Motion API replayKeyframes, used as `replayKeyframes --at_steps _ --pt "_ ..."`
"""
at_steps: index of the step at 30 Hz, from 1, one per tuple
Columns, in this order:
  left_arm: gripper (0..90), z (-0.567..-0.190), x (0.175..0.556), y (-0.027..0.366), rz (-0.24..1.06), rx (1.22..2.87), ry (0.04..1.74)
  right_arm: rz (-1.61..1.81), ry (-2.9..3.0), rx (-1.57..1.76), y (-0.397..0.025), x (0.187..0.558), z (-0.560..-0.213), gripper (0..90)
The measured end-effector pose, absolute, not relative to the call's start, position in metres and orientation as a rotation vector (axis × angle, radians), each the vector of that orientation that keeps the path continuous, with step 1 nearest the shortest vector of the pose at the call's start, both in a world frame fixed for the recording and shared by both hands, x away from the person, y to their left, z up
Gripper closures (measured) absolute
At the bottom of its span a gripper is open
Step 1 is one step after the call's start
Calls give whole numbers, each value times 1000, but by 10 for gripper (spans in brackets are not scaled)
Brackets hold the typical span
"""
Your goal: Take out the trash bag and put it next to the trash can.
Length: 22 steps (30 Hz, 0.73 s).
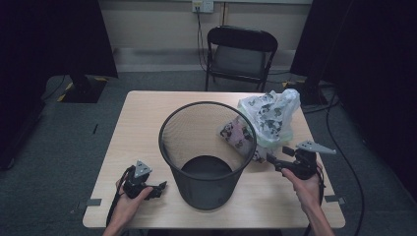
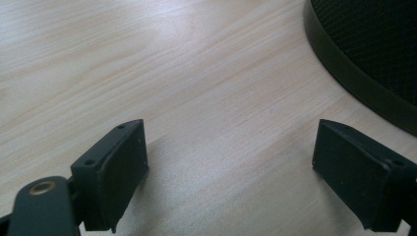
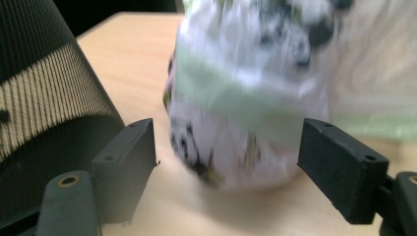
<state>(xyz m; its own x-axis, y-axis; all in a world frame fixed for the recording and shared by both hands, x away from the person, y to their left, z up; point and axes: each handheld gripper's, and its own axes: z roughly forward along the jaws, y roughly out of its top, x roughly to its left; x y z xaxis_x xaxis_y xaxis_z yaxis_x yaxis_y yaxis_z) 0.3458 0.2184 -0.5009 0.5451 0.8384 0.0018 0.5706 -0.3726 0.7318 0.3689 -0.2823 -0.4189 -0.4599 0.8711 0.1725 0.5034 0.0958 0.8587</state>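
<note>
A black mesh waste bin point(image 1: 206, 152) stands upright in the middle of the wooden table point(image 1: 142, 113). Behind it to the right lies a bundle of white plastic bags point(image 1: 268, 120) with black, pink and green print. My right gripper point(image 1: 271, 160) is open just in front of the bags, jaws pointing at them. In the right gripper view the bags point(image 3: 246, 93) sit ahead of the open right gripper point(image 3: 228, 162), with the bin point(image 3: 44, 93) at left. My left gripper point(image 1: 162, 187) rests open on the table left of the bin. In the left gripper view, the left gripper point(image 2: 231, 172) frames bare wood beside the bin's base point(image 2: 364, 64).
A black folding chair point(image 1: 239, 54) stands behind the table's far edge. Dark curtains and stand bases flank the room. Bare tabletop lies to the left of the bin and along the front edge.
</note>
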Motion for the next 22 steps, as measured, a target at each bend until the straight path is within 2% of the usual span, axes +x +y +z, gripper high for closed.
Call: replayKeyframes --at_steps 9,18,22 --pt "126 -501 346 218 494 2086 1135 1078 2092 1464 -306 353 -471 182" --pt "126 -501 346 218 494 2086 1135 856 2074 1493 -302 354 -495 152" --pt "126 -501 346 218 493 2086 1135 870 2054 1470 -302 355 -498 134"
